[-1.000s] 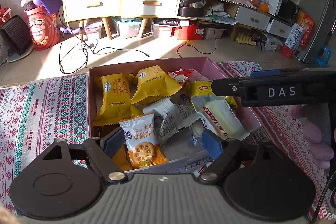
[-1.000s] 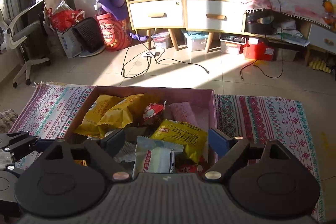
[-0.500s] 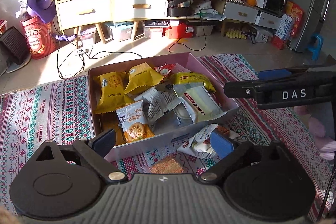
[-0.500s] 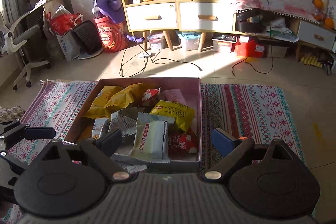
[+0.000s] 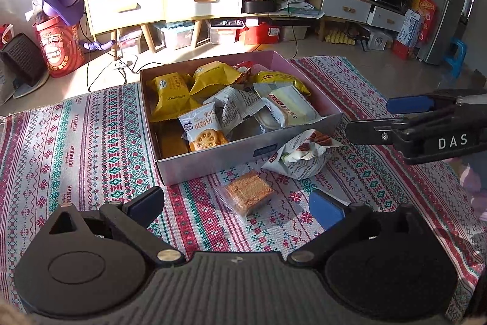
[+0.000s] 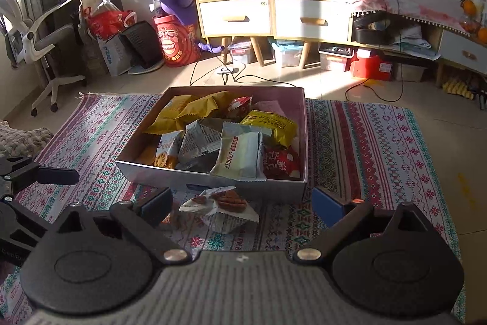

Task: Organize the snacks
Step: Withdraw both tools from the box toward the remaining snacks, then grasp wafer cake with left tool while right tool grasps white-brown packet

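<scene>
Both the left gripper (image 5: pixel 236 204) and right gripper (image 6: pixel 242 203) are held spread wide, nothing grasped. A cake (image 5: pixel 247 195) and a nut pack (image 6: pixel 223 210) lie on the rug (image 5: pixel 76 142) just before the box (image 5: pixel 243 150), near its front edge. The cake is best straddled squarely, pinched across its short sides, then lifted clear over the box wall.

The left matte black plastic gripper (image 5: pixel 236 204) has two round black side housings, each with a raised disc on top, and a grey ribbed plate between them. Two angled black link arms run forward from silver round screws to fingers (image 5: pixel 325 208) covered with blue pads. The right matte black plastic gripper (image 6: pixel 242 204) has the same shape, the same grey ribbed plate and the same silver screws; a small orange dot sits on its right link. Seen from the left wrist camera, its black side carries the white letters "DAS" and a small screw.
</scene>
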`<move>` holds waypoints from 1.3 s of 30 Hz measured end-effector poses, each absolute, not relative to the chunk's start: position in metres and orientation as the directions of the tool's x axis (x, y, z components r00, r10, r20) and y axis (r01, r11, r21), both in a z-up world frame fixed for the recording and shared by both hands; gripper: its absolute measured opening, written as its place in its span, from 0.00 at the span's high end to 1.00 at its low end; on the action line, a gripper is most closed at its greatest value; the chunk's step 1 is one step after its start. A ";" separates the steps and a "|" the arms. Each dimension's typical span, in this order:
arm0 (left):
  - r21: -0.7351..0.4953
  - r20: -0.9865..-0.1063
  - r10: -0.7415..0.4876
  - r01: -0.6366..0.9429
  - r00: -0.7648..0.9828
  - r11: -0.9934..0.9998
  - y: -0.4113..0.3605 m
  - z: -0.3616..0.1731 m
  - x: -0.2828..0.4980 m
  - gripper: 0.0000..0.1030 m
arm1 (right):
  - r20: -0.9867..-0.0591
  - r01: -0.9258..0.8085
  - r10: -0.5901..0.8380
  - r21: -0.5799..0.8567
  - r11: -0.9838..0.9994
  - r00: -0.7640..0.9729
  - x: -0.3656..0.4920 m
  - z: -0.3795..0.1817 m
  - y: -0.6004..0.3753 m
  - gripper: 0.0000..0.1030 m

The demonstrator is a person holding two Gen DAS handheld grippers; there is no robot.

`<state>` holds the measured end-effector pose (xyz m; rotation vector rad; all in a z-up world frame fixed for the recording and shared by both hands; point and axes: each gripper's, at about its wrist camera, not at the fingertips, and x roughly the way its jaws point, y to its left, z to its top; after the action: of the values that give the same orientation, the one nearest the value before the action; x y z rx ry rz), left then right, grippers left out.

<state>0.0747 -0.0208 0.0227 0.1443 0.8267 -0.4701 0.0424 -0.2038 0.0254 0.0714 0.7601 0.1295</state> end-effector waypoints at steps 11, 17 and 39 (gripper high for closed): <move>-0.066 -0.734 -0.344 0.443 0.585 0.894 0.005 0.003 0.055 0.00 | -0.680 -0.164 0.174 0.079 0.983 0.712 0.018 0.008 -0.197 0.05; -0.089 -0.729 -0.359 0.439 0.583 0.894 0.015 -0.015 0.059 0.00 | -0.677 -0.191 0.186 0.068 0.979 0.712 0.014 -0.003 -0.195 0.05; -0.084 -0.703 -0.476 0.603 0.528 0.793 -0.034 -0.043 0.100 0.18 | -0.698 -0.113 0.197 0.164 0.980 0.688 0.059 -0.031 -0.185 0.13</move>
<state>0.1005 -0.0342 -0.0431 0.1777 0.7821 -0.6484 0.0590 -0.1854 -0.0310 0.1115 0.7935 0.1735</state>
